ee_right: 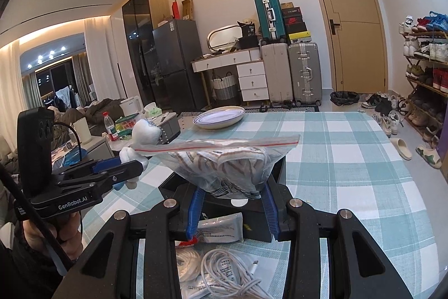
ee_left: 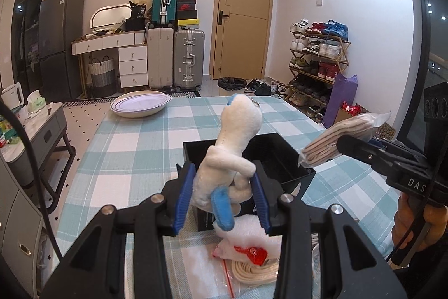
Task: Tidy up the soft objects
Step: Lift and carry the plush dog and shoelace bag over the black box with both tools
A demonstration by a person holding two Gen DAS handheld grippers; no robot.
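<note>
Soft toy: I hold the white plush figure with blue limbs [ee_left: 229,159] in my left gripper [ee_left: 222,198]; the blue pads are clenched on its lower body, and it stands upright above the near edge of the open black box [ee_left: 282,159].
Bagged cloth: my right gripper [ee_right: 232,203] grasps a clear zip bag of striped beige fabric [ee_right: 224,164] by its bottom, the red-lined seal uppermost; it hangs over the same box, seen in the right wrist view.
Table: both loads are clear of the teal-and-white checked tablecloth [ee_left: 134,147], with the white oval plate [ee_left: 140,104] well apart at the far end.
Step in hand: as I judge it, I am carrying both soft things to the box.
Doing it well: I would lower one at a time, the toy first, so the grippers do not crowd each other over the opening.
Release: I would let go only once each rests on the box floor.
Watch: loose white cables [ee_right: 224,271] and small packets lie near me; I would keep my wrists clear of them.
</note>
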